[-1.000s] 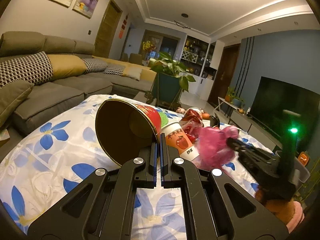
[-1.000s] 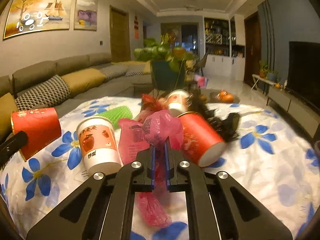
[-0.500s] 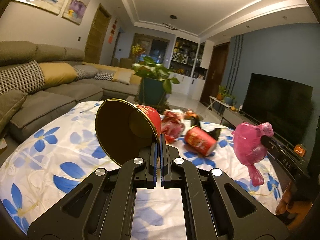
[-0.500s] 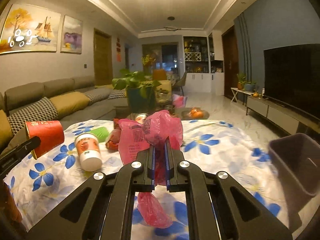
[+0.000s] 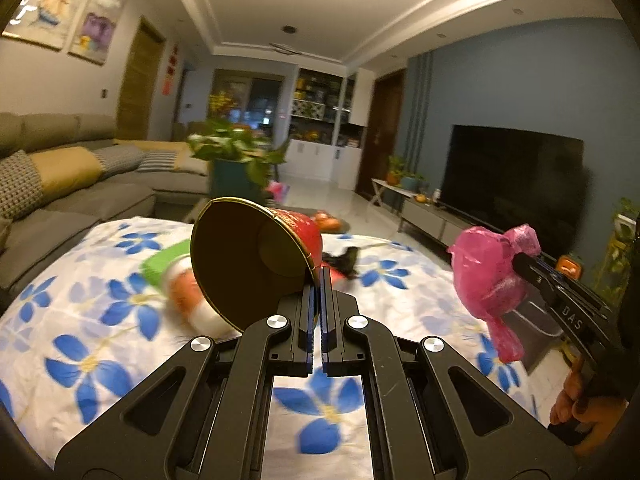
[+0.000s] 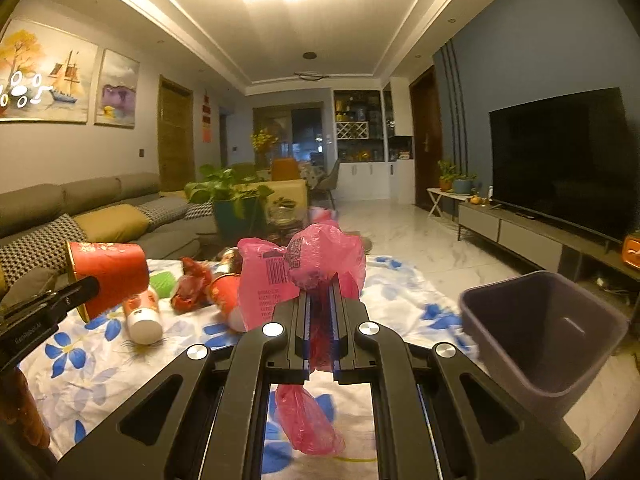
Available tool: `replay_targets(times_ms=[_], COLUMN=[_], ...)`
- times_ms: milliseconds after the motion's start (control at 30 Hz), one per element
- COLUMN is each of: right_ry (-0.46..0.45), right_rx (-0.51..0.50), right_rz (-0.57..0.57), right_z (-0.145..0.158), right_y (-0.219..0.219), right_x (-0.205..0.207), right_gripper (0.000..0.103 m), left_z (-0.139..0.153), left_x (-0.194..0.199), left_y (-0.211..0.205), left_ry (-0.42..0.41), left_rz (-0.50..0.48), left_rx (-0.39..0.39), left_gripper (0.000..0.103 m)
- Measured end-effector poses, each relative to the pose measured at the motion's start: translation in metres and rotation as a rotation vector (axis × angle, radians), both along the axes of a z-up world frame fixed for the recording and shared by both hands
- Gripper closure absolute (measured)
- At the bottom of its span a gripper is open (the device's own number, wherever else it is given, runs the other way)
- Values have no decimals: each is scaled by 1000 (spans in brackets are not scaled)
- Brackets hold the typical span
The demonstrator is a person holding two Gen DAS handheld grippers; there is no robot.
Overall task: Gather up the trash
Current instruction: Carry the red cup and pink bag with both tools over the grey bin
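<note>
- Living-room walls, a grey sofa and a dark television ringed a bench under a blue-flowered cloth.
- Left wrist view: the left hand-held gripper was clamped on the rim of a red paper cup, held clear of the cloth with its mouth turned toward the camera. To its right, the right hand-held gripper carried a pink plastic bag.
- Right wrist view: the right hand-held gripper was pinched on the bag, whose tail hung below. A purple bin stood off the bench's right edge, lower right of the bag; judging by this, the right hand was nearer it. More cups lay near the bench's left side.
</note>
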State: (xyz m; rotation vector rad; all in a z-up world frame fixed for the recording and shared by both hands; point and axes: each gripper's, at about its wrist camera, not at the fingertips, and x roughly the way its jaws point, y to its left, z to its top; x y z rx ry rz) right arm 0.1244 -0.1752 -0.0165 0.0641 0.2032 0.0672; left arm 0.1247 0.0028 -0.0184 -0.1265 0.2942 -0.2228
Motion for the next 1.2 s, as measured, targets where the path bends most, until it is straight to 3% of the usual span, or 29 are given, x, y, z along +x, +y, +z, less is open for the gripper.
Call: replay_targets(times_ms=[333,767,1200], right_ry=[-25,-26,-21], right_rx=[-2,21,36], right_rz=[-128,-317,-437], right_z=[3,0,-13], right_y=[-56,-138,-188], right_x=[-11,-9,-6], right_gripper=[95,95,95], left_z=[12,19,5], left_x=[18,38,60], left_y=[-71,-172,-267], left_ry=[-8,-37,-39], left_rz=[-164,-308,-468], left_rx=[25,67,90], left_gripper=[101,101,101])
